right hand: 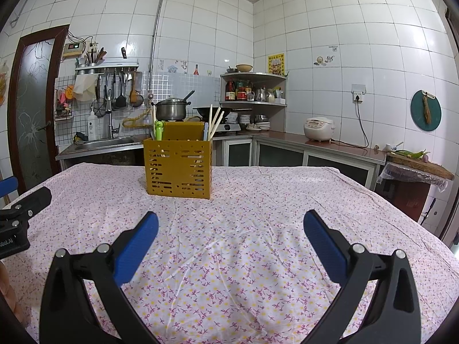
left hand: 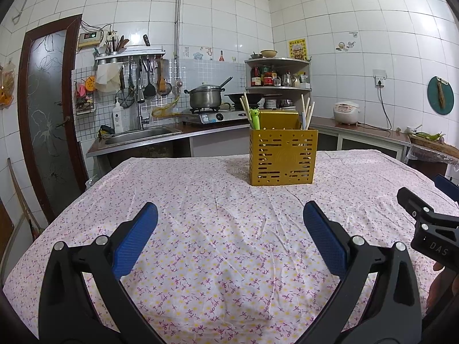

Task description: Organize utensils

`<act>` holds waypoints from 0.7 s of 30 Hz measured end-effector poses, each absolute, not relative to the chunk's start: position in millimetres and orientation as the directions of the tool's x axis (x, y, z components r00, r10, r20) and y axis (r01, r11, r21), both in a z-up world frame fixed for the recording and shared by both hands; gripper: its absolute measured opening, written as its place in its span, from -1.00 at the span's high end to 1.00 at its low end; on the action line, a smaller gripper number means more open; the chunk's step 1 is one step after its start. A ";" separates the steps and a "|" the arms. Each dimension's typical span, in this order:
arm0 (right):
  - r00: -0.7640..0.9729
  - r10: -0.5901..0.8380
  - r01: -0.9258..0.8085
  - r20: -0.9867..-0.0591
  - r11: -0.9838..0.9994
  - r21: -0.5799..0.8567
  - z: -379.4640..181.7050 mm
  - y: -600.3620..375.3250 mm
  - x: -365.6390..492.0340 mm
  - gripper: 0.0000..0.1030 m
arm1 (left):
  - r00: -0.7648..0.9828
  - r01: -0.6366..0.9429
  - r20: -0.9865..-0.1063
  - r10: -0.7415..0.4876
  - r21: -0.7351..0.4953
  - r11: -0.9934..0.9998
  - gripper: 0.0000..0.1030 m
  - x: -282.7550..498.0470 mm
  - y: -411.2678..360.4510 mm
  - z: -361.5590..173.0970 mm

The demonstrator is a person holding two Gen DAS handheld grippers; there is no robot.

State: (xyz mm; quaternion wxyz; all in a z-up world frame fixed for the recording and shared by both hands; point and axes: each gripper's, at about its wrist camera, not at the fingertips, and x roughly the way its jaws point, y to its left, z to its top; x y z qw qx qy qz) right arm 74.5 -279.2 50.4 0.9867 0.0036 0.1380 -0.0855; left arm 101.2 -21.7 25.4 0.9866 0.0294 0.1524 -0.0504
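Two grippers sit in your hands over the table (left hand: 178, 223), both with blue pads spread wide and nothing between them. Your left gripper (left hand: 229, 218) points at the floral cloth just short of the yellow utensil holder (left hand: 283, 160), which stands upright toward the far side of the table, slightly right of centre in that view. Your right gripper (right hand: 231, 226) hovers beside the left one, and from it the holder appears ahead and to the left. Inside the holder stand pale chopsticks (left hand: 307, 113), leaning toward its right side, and a green frog-topped utensil (left hand: 254, 118) at its left corner. Neither gripper touches the holder; both are well apart from it.
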 end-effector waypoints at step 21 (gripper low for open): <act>0.947 -0.168 0.169 -0.276 0.985 -0.019 49.4 -280.4 75.4 -0.92 | 0.947 0.105 -0.308 -0.087 0.043 0.994 -0.90 100.6 -22.6 23.0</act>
